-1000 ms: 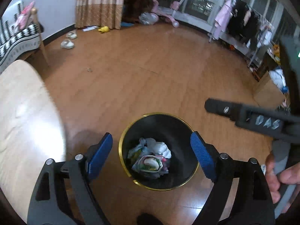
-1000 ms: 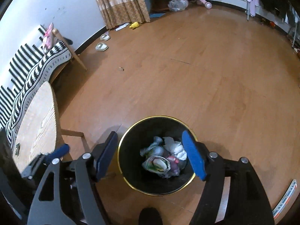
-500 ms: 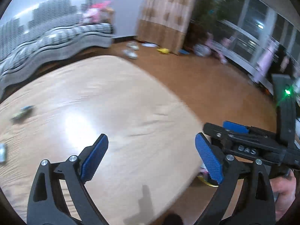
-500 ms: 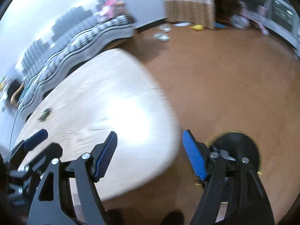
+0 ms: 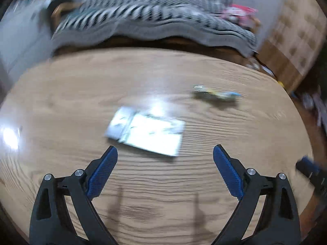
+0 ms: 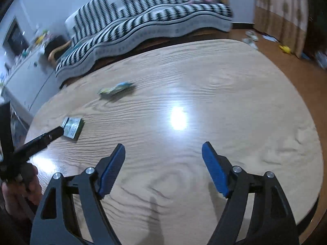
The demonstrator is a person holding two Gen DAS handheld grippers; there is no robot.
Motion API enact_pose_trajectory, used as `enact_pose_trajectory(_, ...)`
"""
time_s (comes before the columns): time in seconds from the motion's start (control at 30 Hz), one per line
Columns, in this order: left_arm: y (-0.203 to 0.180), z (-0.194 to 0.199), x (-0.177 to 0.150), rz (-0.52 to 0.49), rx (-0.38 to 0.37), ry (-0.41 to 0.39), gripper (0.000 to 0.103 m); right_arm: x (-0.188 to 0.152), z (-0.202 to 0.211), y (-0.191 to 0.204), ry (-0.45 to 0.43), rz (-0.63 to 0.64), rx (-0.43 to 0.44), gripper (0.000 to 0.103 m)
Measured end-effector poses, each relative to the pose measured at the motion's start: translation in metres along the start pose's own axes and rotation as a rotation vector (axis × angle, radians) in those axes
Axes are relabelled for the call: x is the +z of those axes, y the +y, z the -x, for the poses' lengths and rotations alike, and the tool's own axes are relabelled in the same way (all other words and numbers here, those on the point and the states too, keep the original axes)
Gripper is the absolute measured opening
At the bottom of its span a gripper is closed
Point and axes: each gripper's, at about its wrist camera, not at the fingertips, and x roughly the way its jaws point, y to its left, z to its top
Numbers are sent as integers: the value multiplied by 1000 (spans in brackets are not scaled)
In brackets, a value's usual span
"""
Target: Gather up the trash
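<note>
Step in hand, I'd judge: reaching for the next bit of trash on the wooden table [image 6: 235, 94]. Both grippers hang over the tabletop w/ nothing in them.

Left gripper [image 5: 163, 169]: jaws spread wide, empty, pointed at the flat silvery packet [image 5: 145, 131], which lies just beyond its fingertips and roughly centred btwn them. In the right wrist view the same packet [image 6: 72, 127] sits toward the table's left edge, w/ the tip of the left gripper just at its near side; touching or not, can't tell.

Right gripper [image 6: 163, 167]: also wide open, empty, over bare wood near the table's middle, well apart from the packet.

2nd piece: a small crumpled wrapper [image 5: 216, 95], yellow-green w/ blue, farther across the table from the packet, toward the striped sofa [image 6: 143, 20].

Packet looks thin, rectangular, glossy, lying flat; left view is motion-blurred so print is unreadable.

Next move prob calls for: lower the left gripper, get 1 finger at each side of the packet, and close. Lying flat, it may slide instead of lifting.
</note>
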Motion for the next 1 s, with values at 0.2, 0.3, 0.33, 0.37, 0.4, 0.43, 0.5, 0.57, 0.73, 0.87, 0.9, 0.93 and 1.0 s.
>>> enact_pose_trajectory(0.2,23,-40,24,231,33,105,92,-1,-32,38,36,67,10,75)
enact_pose_trajectory(0.3,23,-50,35,287,85,105,92,1,-41,41,41,77,14,75)
enact_pose_trajectory(0.33,22,-54,38,292,97,108,92,2,-44,40,42,78,17,75)
enact_pose_trajectory(0.37,23,-58,42,301,113,112,92,4,-48,42,43,78,21,75)
enact_pose_trajectory(0.4,23,-61,42,317,130,115,92,7,-50,42,42,81,26,75)
enact_pose_trajectory(0.43,28,-64,41,351,140,129,92,10,-53,42,43,85,31,75)
enact_pose_trajectory(0.5,28,-71,44,379,153,139,94,16,-58,46,39,100,39,75)
enact_pose_trajectory(0.57,26,-78,49,374,187,144,95,23,-61,49,33,123,39,75)
enact_pose_trajectory(0.73,12,-87,51,308,270,141,96,51,-79,68,27,244,16,75)
enact_pose_trajectory(0.87,5,-85,46,235,279,108,87,82,-104,87,26,331,-1,75)
enact_pose_trajectory(0.9,5,-81,41,215,286,94,77,87,-110,90,29,339,0,75)
enact_pose_trajectory(0.93,4,-77,39,201,284,71,71,93,-117,93,37,348,0,75)
enact_pose_trajectory(1.0,3,-73,34,176,273,52,64,103,-133,99,51,356,-2,75)
